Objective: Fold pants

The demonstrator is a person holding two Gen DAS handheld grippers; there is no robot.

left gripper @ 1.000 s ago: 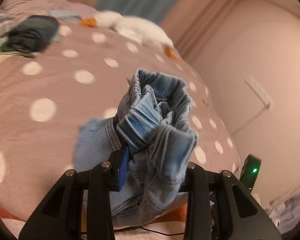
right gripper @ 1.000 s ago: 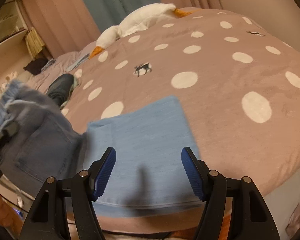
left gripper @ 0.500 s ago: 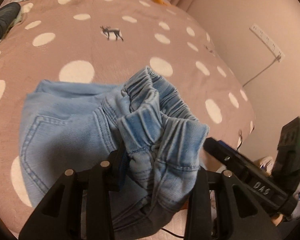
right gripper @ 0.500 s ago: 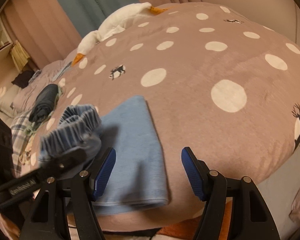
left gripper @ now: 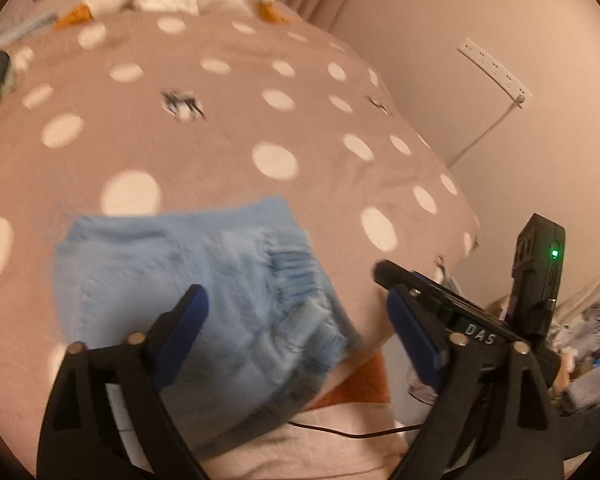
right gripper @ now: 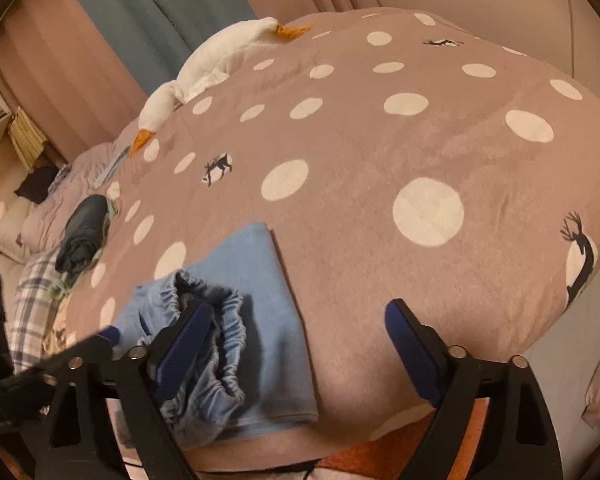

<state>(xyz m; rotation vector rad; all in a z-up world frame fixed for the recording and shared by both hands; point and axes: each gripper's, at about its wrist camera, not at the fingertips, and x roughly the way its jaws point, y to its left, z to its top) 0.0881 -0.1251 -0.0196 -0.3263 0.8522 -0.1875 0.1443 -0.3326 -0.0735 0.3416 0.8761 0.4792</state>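
The folded light-blue denim pants (left gripper: 188, 292) lie on the dotted mauve bed cover (left gripper: 220, 120), lower left of both views. The left tool (left gripper: 296, 320), just spread, hovers over their gathered waistband, gripping nothing; the right tool (right gripper: 298, 340), also just widened and empty, stands beside them.

The pants (left gripper: 204, 312) are motion-blurred in the left view; their near edge hides behind gripper frames.
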